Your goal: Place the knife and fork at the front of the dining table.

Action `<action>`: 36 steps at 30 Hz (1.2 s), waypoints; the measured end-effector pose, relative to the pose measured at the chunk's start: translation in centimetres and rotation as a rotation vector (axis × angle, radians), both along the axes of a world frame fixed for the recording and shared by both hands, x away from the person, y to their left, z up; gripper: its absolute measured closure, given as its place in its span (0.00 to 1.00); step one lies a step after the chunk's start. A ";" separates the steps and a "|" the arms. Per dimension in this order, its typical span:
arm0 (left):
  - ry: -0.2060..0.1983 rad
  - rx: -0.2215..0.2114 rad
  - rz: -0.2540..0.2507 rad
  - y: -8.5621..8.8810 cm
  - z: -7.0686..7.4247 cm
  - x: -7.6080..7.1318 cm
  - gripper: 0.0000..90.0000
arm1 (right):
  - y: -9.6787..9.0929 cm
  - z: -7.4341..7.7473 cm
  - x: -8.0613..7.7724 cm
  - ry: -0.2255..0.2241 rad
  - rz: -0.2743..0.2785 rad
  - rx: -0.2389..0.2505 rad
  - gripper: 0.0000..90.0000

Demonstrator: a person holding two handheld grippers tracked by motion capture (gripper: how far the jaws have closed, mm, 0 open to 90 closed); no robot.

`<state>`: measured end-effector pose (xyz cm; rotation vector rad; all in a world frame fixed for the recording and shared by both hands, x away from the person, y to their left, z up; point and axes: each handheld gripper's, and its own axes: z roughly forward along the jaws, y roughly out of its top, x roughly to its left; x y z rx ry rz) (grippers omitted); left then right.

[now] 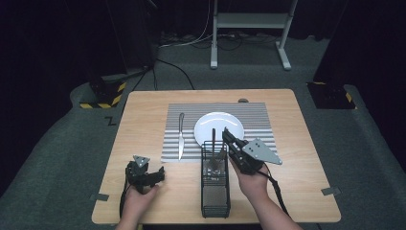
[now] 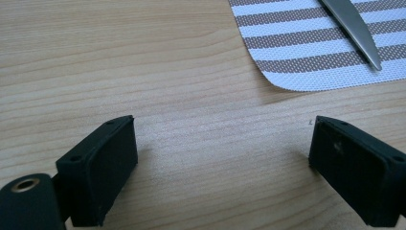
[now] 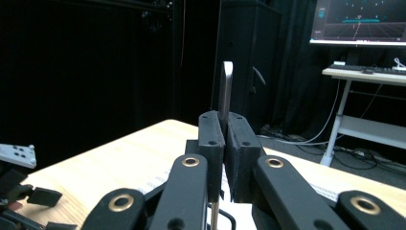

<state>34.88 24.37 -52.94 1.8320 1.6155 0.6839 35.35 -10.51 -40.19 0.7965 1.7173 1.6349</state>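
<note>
My right gripper [image 3: 225,125] is shut on the flat metal handle of a utensil [image 3: 228,86], whose end sticks up above the pads. The high view shows this gripper [image 1: 227,137] over the far end of a black wire caddy [image 1: 215,194]. A thin dark handle [image 1: 213,136] stands just left of its jaws; I cannot tell whether it is the held one. A silvery utensil head [image 1: 214,163] lies inside the caddy. My left gripper [image 1: 159,173] [image 2: 222,139] rests low over bare wood, open and holding nothing.
A striped placemat [image 1: 258,120] [image 2: 297,52] carries a white plate [image 1: 219,125] and a table knife [image 1: 181,136] [image 2: 354,24] at its left side. The wooden table [image 1: 297,158] has free room right of the caddy. Beyond its far edge stands a white frame.
</note>
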 end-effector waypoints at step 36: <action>-0.001 0.001 0.001 0.0 0.0 0.0 0.11 | -5.7 5.0 -2.5 -0.160 -0.113 0.109 0.96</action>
